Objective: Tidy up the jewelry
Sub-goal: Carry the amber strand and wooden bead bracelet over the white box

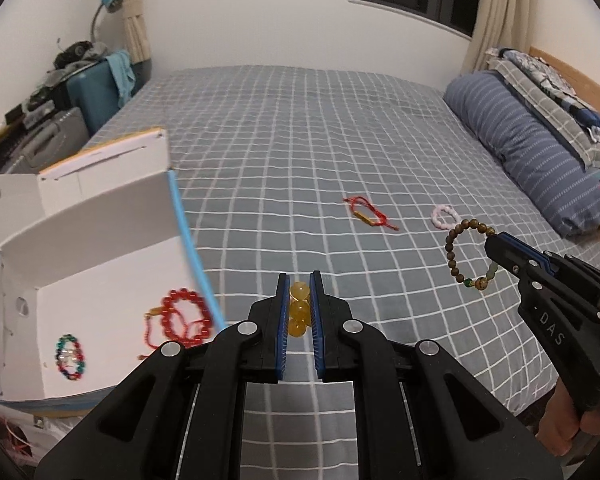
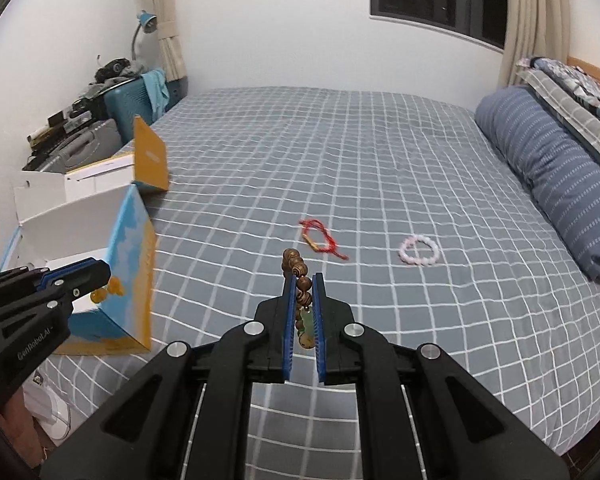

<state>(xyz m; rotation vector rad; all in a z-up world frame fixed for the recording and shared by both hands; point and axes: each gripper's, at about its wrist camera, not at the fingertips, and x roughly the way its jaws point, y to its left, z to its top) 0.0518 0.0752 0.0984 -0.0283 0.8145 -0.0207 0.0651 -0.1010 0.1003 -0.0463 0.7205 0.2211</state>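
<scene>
My left gripper [image 1: 300, 280] is shut on a yellow amber bead bracelet [image 1: 299, 310], held above the bed just right of an open white box [image 1: 100, 264]. It also shows in the right wrist view [image 2: 100, 276], with the yellow beads [image 2: 108, 290] hanging below it. The box holds a red bead bracelet [image 1: 186, 318] and a multicoloured bracelet [image 1: 70, 356]. My right gripper [image 2: 303, 280] is shut on a brown wooden bead bracelet [image 2: 300, 280], which hangs in a loop in the left wrist view [image 1: 456, 252]. A red string bracelet [image 1: 370, 214] and a pink bead bracelet [image 1: 444, 216] lie on the bed.
The bed has a grey checked sheet [image 1: 300, 140]. A blue striped pillow [image 1: 528, 148] and folded bedding lie at the right. A teal suitcase [image 1: 96, 92] and clutter stand left of the bed. The box's lid [image 2: 150, 156] stands open.
</scene>
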